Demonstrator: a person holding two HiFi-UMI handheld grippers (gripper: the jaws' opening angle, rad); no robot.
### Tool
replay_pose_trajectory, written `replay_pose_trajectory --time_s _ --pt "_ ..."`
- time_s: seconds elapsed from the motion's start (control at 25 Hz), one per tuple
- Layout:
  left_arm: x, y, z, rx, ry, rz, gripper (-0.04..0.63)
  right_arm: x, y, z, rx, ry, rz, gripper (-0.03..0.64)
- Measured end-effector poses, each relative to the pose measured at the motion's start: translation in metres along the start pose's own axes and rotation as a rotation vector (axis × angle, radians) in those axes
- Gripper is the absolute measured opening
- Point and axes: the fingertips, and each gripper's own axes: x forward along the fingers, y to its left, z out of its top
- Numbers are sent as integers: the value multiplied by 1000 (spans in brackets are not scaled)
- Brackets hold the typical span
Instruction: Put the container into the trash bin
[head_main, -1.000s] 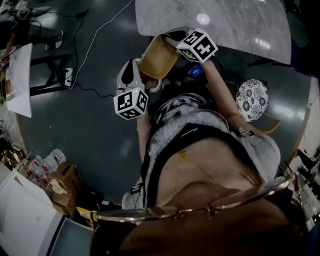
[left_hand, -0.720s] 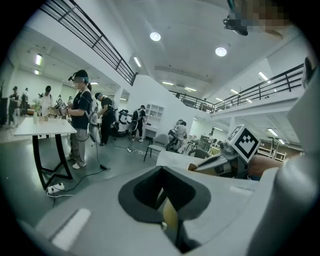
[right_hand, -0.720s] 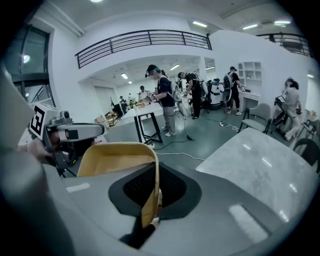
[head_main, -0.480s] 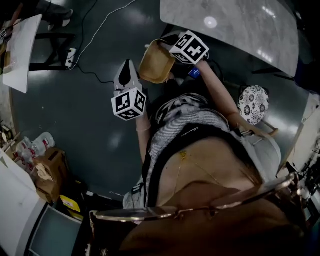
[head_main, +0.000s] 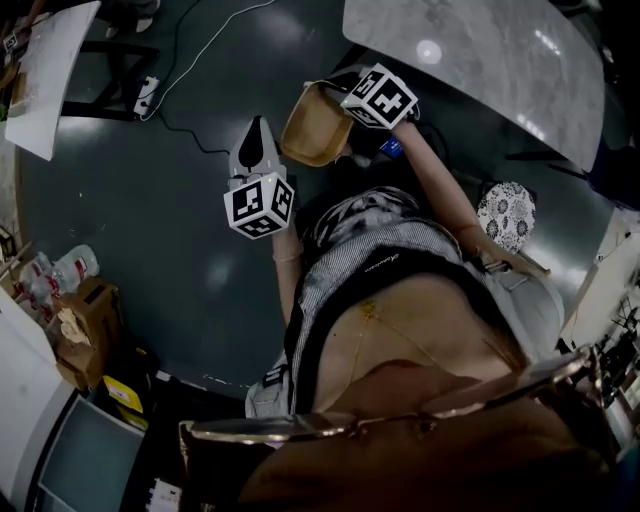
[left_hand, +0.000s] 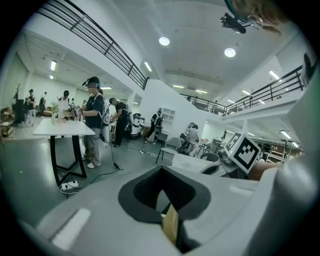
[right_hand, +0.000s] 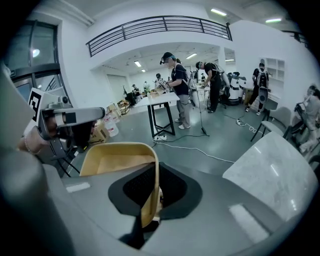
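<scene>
In the head view the tan, open-topped container (head_main: 312, 130) hangs over the dark floor in front of the person. My right gripper (head_main: 338, 97) holds its near rim. In the right gripper view one wall of the container (right_hand: 115, 160) stands between the jaws of my right gripper (right_hand: 152, 200), which are opening slightly while the pads still touch it. My left gripper (head_main: 255, 130) floats just left of the container, apart from it. In the left gripper view a thin tan strip (left_hand: 170, 226) is pinched in my left gripper (left_hand: 170, 220). I cannot make out a trash bin for certain.
A marble table (head_main: 480, 50) lies just beyond the container, a patterned stool (head_main: 505, 210) at the right. A white table (head_main: 50, 80) with a floor cable (head_main: 185, 60) stands at the far left. A cardboard box (head_main: 85, 330) and bottles (head_main: 55, 270) sit at the lower left. Several people (left_hand: 95, 120) stand around.
The floor, the marble table and the boxes have slid across the head view while both grippers and the container kept their places in it. The container stays in the right gripper.
</scene>
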Motion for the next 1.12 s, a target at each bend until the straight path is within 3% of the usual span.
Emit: replay_pose_trajectory --time_s 0.08,0.16,0.28,0.64,0.88,1.12 --pt "-4 4 0 -2 -2 7 0 3 4 -3 15 5 22 66" --pt "-6 8 -3 -6 2 14 0 5 7 -7 30 13 38 142" --pt "-7 11 -7 -11 12 16 0 3 7 -11 26 23 34 143" --pt "4 -11 -21 16 51 -26 0 -12 12 -6 48 -34 40 125" --pt "6 -21 -29 18 78 -38 0 -24 15 -4 41 -75 33 27" --pt "13 -34 -30 23 83 -63 0 -32 22 -4 24 -100 64 26"
